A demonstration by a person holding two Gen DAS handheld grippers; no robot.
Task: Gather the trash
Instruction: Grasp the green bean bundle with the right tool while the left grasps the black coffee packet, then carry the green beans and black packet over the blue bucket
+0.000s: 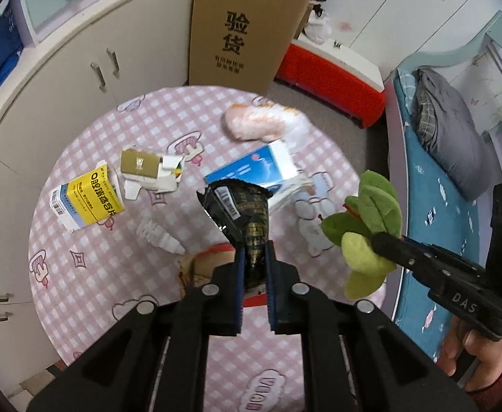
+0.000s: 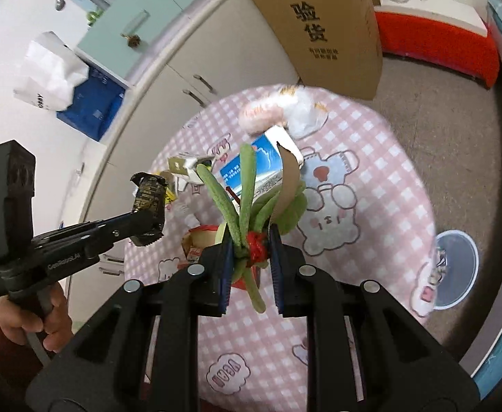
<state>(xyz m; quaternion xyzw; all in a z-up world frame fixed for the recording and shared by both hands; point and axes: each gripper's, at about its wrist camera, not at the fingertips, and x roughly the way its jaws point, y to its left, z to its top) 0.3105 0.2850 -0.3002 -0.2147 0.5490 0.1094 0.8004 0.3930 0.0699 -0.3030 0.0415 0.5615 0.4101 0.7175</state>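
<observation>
black wrapper (image 1: 247, 219) pinched in left gripper (image 1: 255, 261), long axis running straight out past its tips | green leafy toy (image 2: 247, 199) clamped in right gripper (image 2: 251, 250), just beside | blue-white carton (image 1: 261, 171) on table (image 1: 113, 274) beyond the left tips, nearer that hand

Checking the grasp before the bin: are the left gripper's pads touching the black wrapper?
Touching. In the left wrist view the left gripper has both blue pads pressed against the black wrapper's narrow end, holding it above the table.
</observation>
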